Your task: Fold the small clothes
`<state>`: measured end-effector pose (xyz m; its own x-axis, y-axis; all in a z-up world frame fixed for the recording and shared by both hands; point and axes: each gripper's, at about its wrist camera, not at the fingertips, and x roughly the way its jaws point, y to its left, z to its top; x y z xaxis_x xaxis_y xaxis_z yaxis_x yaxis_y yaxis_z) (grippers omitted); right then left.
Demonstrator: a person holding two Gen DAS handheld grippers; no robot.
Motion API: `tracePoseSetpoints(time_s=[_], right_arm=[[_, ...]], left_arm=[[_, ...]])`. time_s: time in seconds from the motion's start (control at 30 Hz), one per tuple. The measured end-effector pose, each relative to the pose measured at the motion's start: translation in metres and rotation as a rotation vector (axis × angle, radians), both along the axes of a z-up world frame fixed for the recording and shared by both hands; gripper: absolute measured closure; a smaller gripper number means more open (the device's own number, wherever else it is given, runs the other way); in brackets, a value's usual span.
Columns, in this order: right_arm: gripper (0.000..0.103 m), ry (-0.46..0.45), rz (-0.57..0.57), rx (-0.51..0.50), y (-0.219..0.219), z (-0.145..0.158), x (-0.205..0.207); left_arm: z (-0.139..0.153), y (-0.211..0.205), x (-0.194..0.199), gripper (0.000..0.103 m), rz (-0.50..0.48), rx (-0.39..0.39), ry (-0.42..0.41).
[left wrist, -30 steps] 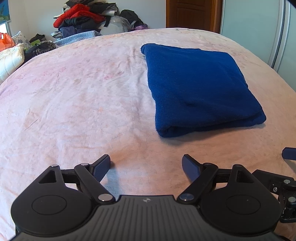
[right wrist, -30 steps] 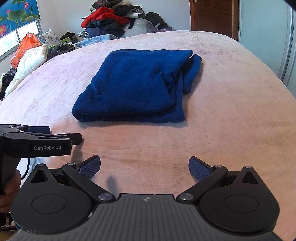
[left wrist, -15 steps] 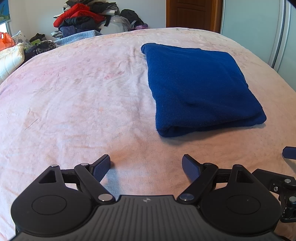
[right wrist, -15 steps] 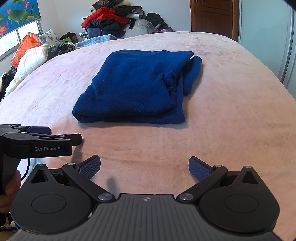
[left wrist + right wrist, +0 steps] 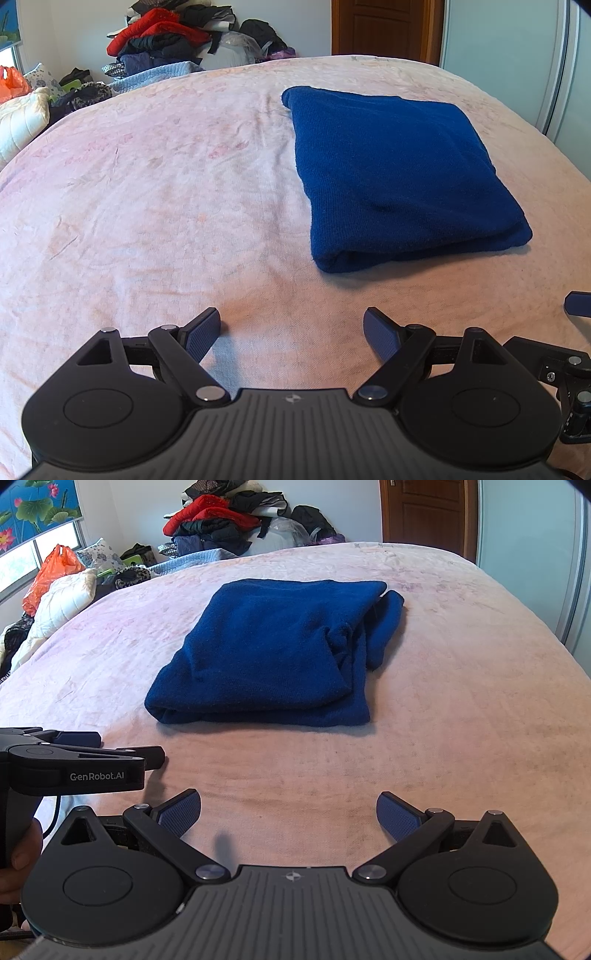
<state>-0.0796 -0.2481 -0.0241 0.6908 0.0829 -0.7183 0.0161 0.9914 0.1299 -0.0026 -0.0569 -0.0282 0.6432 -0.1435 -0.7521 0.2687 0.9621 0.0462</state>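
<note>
Fingers wide on left gripper [image 5: 291,328] and right gripper [image 5: 288,812], holding nothing. Blue garment [image 5: 273,657] folded on bed [image 5: 147,184], 12 o'clock. Recommend tucking loose flap, 2 o'clock, squaring edges.

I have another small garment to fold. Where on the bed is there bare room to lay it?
Bare pink bedspread lies left of the folded blue garment, and a strip runs between its near edge and both open grippers. The far left corner is crowded with a clothes pile.
</note>
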Motion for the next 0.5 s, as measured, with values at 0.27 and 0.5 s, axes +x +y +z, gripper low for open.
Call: tracePoseSetpoints(time_s=[0.27, 0.5], right_arm=[[0.001, 0.0, 0.003, 0.0, -0.0006, -0.0006, 0.0005], [0.001, -0.001, 0.003, 0.002, -0.0019, -0.0013, 0.0012]], left_arm=[[-0.0002, -0.0005, -0.0001, 0.018, 0.0, 0.001, 0.0], [-0.0001, -0.0004, -0.0008, 0.018, -0.003, 0.006, -0.005]])
